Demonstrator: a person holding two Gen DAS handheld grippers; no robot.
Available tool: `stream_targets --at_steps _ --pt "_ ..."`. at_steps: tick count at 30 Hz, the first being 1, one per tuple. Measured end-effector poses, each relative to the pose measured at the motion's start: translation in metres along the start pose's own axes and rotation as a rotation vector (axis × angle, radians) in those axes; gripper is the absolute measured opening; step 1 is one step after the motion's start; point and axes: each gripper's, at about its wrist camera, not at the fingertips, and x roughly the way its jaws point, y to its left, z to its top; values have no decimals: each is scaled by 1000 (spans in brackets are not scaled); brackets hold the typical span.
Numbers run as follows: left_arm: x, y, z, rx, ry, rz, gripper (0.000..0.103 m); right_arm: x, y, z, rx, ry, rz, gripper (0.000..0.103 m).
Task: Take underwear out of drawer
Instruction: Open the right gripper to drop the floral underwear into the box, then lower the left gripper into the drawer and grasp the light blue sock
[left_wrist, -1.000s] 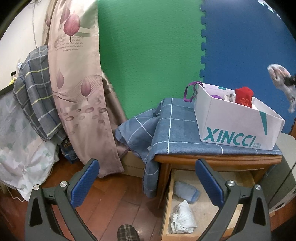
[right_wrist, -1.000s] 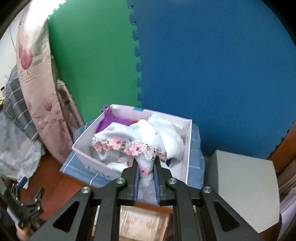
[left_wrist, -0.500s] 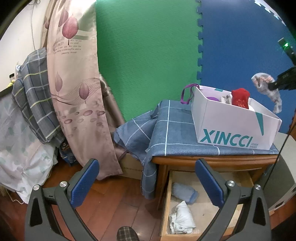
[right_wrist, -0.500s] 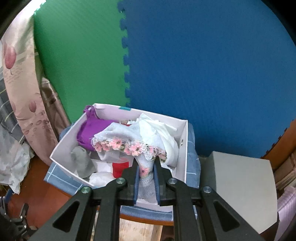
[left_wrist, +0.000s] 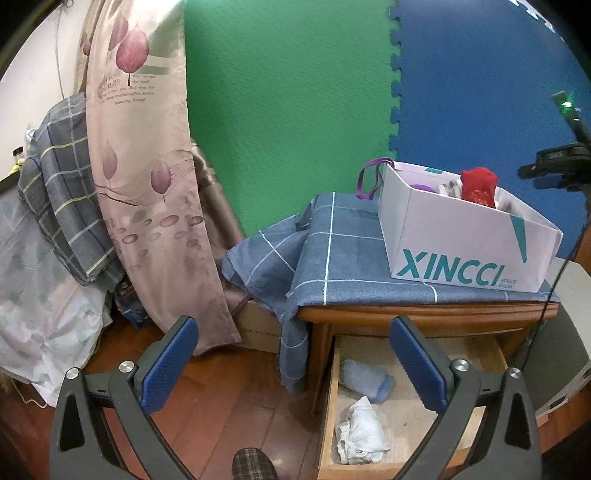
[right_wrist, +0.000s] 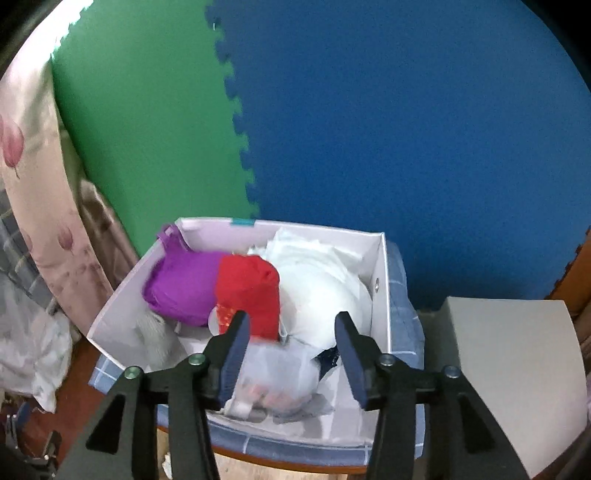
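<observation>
Green and blue foam wall (right_wrist: 332, 129) behind clothed nightstand (left_wrist: 369, 266); both tools (left_wrist: 295, 354) (right_wrist: 291, 350) spread, pinching nothing.

We see a checked blue cloth (left_wrist: 343, 254) draped over the nightstand's (left_wrist: 424, 317) left edge, beside a floral curtain (left_wrist: 147, 177).

2 garments (left_wrist: 360, 434) in 1 drawer (left_wrist: 327, 402), 1 box (left_wrist: 461, 243), 2 grippers (left_wrist: 293, 363), 1 curtain (left_wrist: 147, 184)
</observation>
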Motion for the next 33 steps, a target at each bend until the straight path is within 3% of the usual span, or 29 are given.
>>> stream_targets --at_steps 8,11,14,18,20,21,22,24,25,27,31,33 --pt "5 1 -2 -9 29 -17 103 -45 33 -72 -149 -8 83 55" --pt "19 -12 -7 8 115 -66 103 -58 38 -114 -177 13 99 55" --pt "42 -30 -18 -100 228 -141 103 -68 37 -157 -196 43 119 55" --pt "87 -75 -45 -200 367 1 102 -74 28 -214 -221 85 143 55" --pt "107 -105 -63 -188 427 131 101 -75 23 -234 -219 104 157 55" --pt "122 -130 -73 -101 475 159 101 -74 21 -242 -219 122 167 55" --pt "132 -152 -80 9 512 138 100 -72 19 -251 -215 140 170 55" --pt "146 -202 -101 358 565 53 87 -70 14 -262 -202 168 190 55" --pt "147 -223 -112 543 564 -3 87 -69 14 -266 -205 177 205 55" --pt "149 -246 -128 805 543 -39 87 -70 13 -272 -218 171 203 55" --pt "165 -258 -149 1187 536 -168 88 -66 14 -273 -204 184 224 55" --pt "176 -252 -155 1292 554 -229 87 -66 18 -274 -218 178 228 55"
